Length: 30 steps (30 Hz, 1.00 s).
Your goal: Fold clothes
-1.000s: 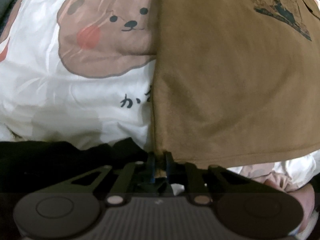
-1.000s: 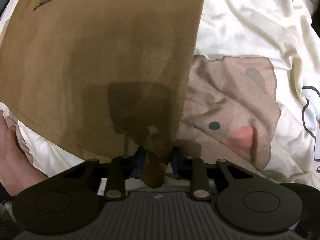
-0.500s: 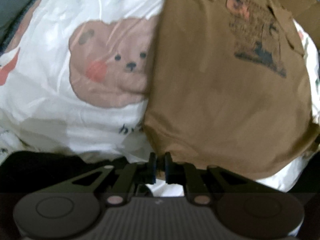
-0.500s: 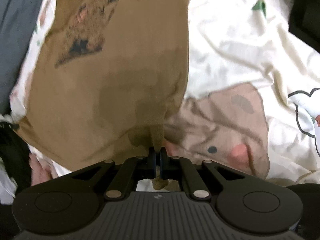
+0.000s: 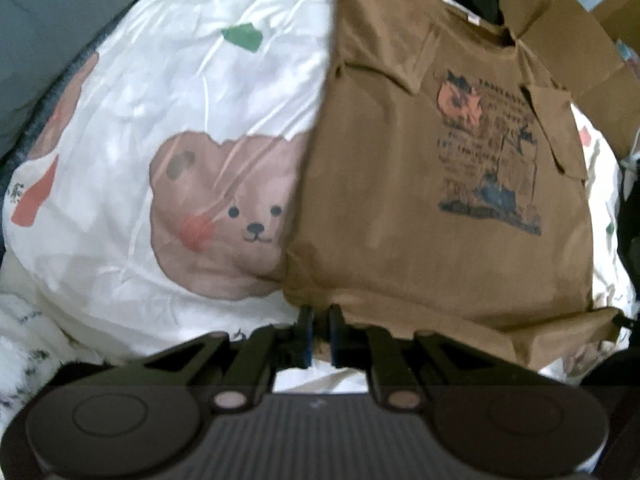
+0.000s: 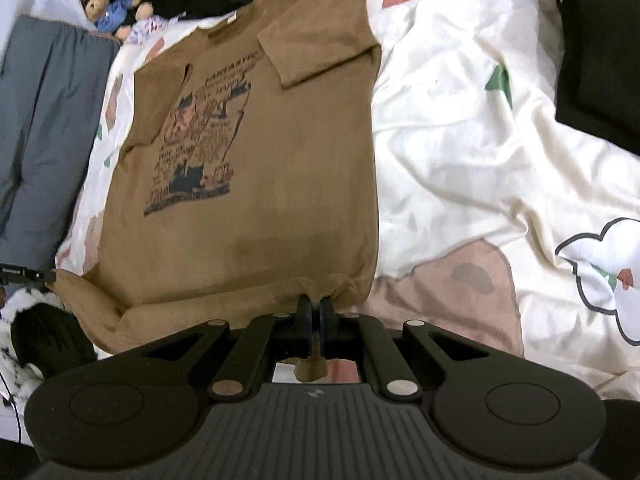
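I'm clamping both tongs, left (image 5: 319,322) and right (image 6: 314,316), on the shirt's (image 6: 256,208) hem; uneven lifting could skew the fold.

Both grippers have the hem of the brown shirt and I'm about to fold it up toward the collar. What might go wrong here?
1. The left gripper pinches only the hem's very edge of the brown shirt; it may slip out.
2. The folded-in sleeves lie loose and could flop open.
3. The bear-print bedding is wrinkled and soft, so the fold may land crooked.
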Tool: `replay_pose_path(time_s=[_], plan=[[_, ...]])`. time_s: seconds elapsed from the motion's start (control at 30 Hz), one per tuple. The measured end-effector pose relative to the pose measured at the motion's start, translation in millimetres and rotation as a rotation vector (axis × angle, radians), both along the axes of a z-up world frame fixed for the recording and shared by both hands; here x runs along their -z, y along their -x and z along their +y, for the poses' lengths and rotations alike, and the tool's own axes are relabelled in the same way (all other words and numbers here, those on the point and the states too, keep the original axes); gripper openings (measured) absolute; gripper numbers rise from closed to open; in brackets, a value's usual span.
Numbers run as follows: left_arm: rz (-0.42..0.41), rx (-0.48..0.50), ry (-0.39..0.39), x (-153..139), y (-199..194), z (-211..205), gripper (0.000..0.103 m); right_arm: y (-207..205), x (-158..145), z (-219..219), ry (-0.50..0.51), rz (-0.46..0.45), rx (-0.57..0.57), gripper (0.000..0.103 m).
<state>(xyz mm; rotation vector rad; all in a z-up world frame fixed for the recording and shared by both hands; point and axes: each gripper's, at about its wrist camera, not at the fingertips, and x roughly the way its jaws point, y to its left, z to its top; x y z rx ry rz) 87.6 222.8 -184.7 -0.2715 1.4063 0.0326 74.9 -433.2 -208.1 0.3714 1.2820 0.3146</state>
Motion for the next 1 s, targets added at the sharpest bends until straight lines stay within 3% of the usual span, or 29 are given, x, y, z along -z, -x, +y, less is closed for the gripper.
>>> replay_pose_path(time_s=[0.5,1.0], plan=[[-0.065,-0.041,-0.044,-17,-19,-8,0.008,-15,3,-18,-0.055,-0.056,0.094,0.003],[-0.047,-0.007,-0.048,9,-50,-25,0.008,-29,42,-34,-0.099,-0.023,0.147,0.003]])
